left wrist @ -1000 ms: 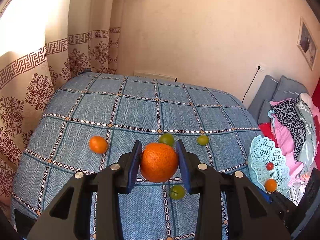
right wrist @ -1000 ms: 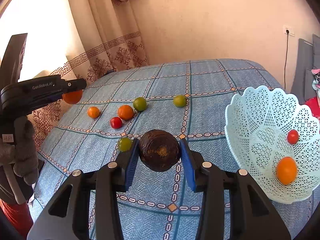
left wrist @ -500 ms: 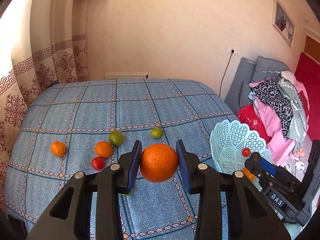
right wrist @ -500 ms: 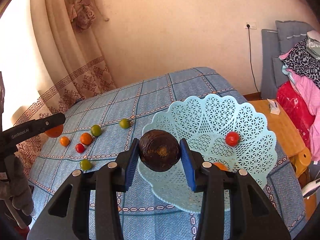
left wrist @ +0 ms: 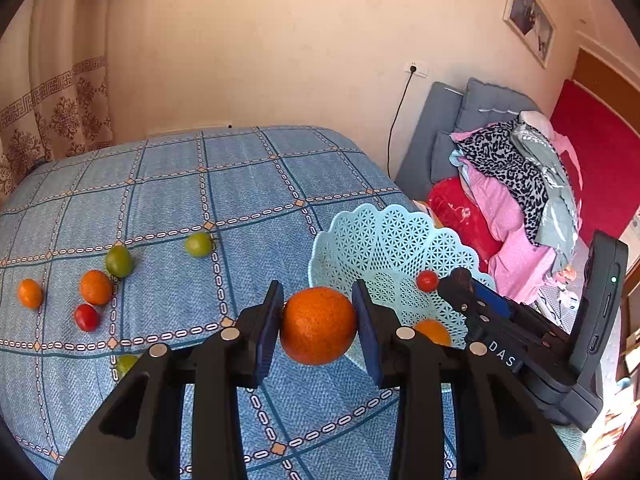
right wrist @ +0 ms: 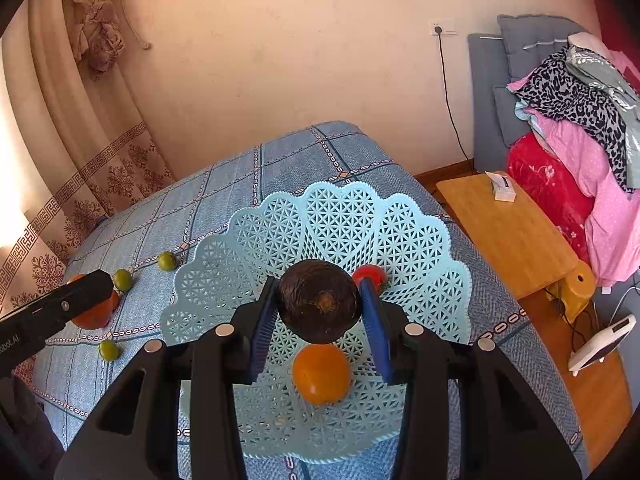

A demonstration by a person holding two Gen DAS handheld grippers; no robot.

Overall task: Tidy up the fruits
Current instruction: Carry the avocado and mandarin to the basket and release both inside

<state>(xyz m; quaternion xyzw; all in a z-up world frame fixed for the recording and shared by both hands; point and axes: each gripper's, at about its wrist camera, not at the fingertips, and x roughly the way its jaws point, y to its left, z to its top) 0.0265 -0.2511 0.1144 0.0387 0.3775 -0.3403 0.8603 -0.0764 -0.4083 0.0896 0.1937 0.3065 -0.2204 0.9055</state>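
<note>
Left gripper: I am clamping it on the large orange, both blue pads pressing the fruit's sides; I am holding it in the air over the bed, just beside the basket's near rim.
Right gripper: I am gripping the dark brown fruit between its pads, and I am holding it above the inside of the basket.
Basket: the pale blue lattice basket is sitting on the bed near its right edge; a small orange fruit and a red tomato are lying inside it.
Bed: the blue checked bedspread is carrying the loose fruit on my left side.
Loose fruit: two green ones are lying farther back, two small orange ones and a red one are sitting nearer, and another green one is peeking out beside my left gripper's body.
Side table: a wooden worktop is standing beside the bed, a small white box resting on it.
</note>
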